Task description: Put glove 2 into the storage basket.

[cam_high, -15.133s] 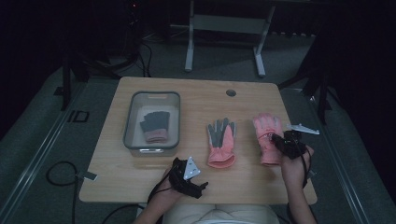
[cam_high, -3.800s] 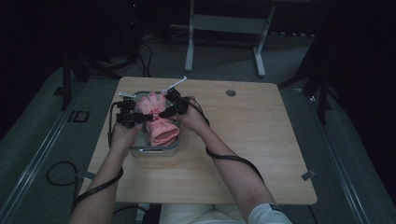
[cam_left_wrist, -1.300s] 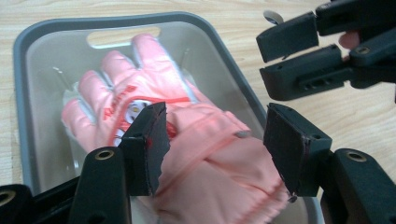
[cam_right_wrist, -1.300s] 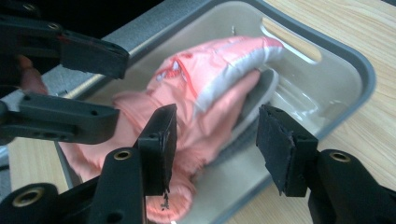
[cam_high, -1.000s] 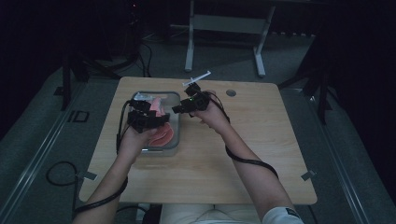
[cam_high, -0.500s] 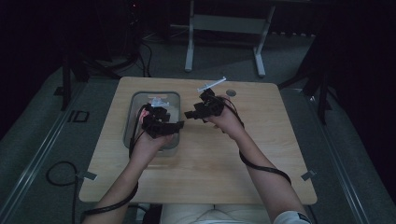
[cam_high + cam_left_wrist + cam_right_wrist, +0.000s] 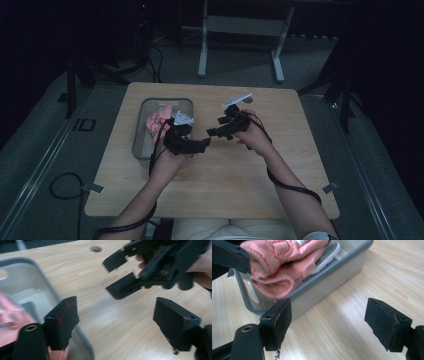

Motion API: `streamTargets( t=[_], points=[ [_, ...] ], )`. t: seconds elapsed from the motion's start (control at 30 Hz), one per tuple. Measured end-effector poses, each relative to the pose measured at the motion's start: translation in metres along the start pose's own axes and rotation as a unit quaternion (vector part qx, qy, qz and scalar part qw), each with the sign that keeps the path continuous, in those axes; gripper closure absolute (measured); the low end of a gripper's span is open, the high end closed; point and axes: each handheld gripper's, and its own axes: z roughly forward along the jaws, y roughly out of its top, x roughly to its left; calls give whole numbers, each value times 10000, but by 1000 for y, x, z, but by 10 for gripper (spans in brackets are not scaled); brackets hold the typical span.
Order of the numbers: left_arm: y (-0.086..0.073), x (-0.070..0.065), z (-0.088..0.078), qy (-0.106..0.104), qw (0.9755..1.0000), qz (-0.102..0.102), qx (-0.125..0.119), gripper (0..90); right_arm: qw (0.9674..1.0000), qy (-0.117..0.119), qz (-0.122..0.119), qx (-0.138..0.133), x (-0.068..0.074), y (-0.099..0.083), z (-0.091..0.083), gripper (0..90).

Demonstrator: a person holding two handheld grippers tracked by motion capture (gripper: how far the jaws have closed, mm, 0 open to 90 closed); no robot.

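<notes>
Pink gloves (image 7: 157, 120) lie heaped in a grey bin (image 7: 141, 131) at the table's back left, over a grey glove (image 7: 329, 252). My left gripper (image 7: 201, 145) hovers just right of the bin, pointing right, open with nothing between its fingers. My right gripper (image 7: 214, 128) faces it from the right, a short gap away, open and empty too. Both sets of jaws have just been opening. In the left gripper view my own gripper (image 7: 117, 325) spans bare wood, the bin rim (image 7: 50, 295) to its left. In the right gripper view my gripper (image 7: 332, 325) stands before the bin wall (image 7: 332, 282) and the gloves (image 7: 284, 267).
The wooden table (image 7: 225, 180) has a small round hole (image 7: 247, 100) near its back edge. A person's forearms come in from the bottom. A metal stand (image 7: 240, 30) is on the floor behind the table. Cables trail off the table's front left.
Both hands have pulled away from the bin, moving right and toward the person. The jaws stand wider than before. The pink gloves stay in the bin.
</notes>
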Motion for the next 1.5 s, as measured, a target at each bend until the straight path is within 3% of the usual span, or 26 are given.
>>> streamTargets(
  t=[0.13,0.27,0.37,0.47,0.57,0.63,0.8,1.1,1.23,1.37,1.4,1.5],
  points=[
    [-5,-5,10,32,9998,91,201,163,10000,-28,22,53,-4,-12,2,195],
    [-10,-9,17,29,9997,94,224,132,9998,-179,84,-13,-10,-23,2,184],
    [-13,-11,21,-72,9999,19,112,19,9994,-338,86,-55,-15,-31,2,183],
    [-18,-15,25,-167,9998,13,110,17,9992,-348,172,-71,-18,-40,5,169],
    [-24,-21,30,-92,9997,145,198,17,9987,-486,149,-68,-23,-49,8,161],
    [-29,-22,34,-274,9994,74,185,17,9985,-502,203,-89,-26,-56,9,161],
    [-41,-25,41,-395,9991,58,105,17,9972,-687,245,-173,-30,-73,11,162],
    [-58,-45,51,-326,9984,426,166,18,9938,-1038,184,-345,-35,-94,11,164],
    [-68,-53,56,-298,9976,586,224,18,9920,-1164,292,-402,-39,-102,8,164],
    [-74,-58,61,-340,9966,679,329,18,9910,-1241,304,-408,-42,-108,6,167],
    [-77,-62,65,-437,9950,784,448,18,9906,-1269,298,-411,-43,-109,5,167],
    [-81,-67,70,-376,9940,906,483,18,9889,-1379,278,-470,-45,-116,1,166]
  ],
)
